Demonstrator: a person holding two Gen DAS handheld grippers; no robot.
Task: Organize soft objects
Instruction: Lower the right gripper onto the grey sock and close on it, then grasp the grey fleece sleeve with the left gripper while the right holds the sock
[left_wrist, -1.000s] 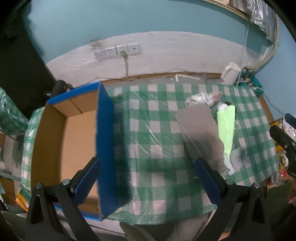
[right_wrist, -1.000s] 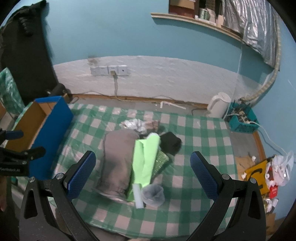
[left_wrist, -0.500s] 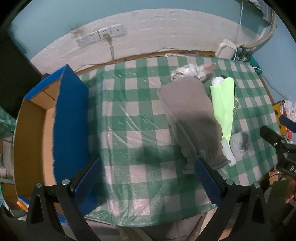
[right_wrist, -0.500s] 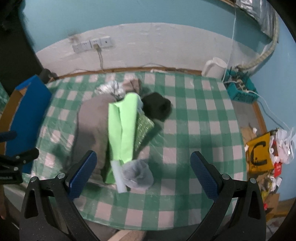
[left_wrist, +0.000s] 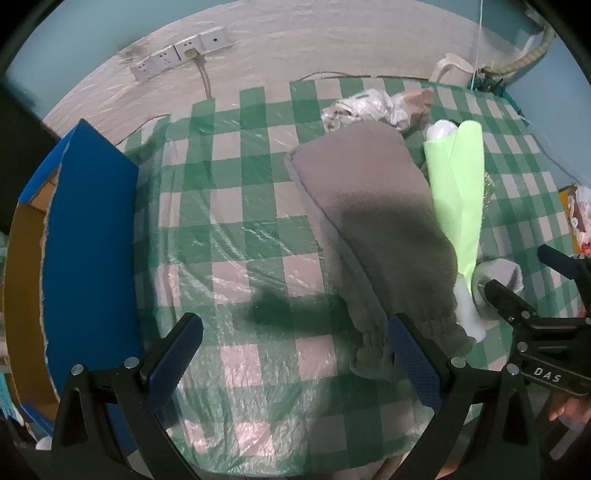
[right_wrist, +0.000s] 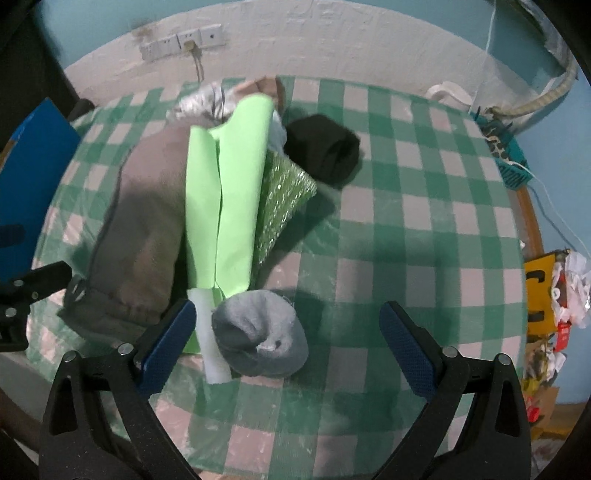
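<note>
A pile of soft things lies on the green checked table: grey sweatpants (left_wrist: 376, 221) (right_wrist: 144, 221), a bright green folded cloth (left_wrist: 458, 192) (right_wrist: 225, 206), a glittery green piece (right_wrist: 284, 195), a black bundle (right_wrist: 325, 147), a crumpled silvery white item (left_wrist: 369, 107) and a grey rolled sock (right_wrist: 262, 332) (left_wrist: 498, 277). My left gripper (left_wrist: 295, 354) is open and empty, low over the table by the sweatpants' cuff. My right gripper (right_wrist: 288, 343) is open and empty, its jaws either side of the grey sock.
An open cardboard box with blue outer walls (left_wrist: 88, 236) (right_wrist: 29, 177) stands at the table's left edge. A white kettle (left_wrist: 450, 70) (right_wrist: 447, 94) sits on the floor beyond the far edge, by a wall socket strip (left_wrist: 181, 55). Litter and a yellow bag (right_wrist: 543, 291) lie right.
Both grippers have come down and forward toward the pile; the sweatpants and sock look larger. The box has slid toward the left edge of the left wrist view. Both stay open.
</note>
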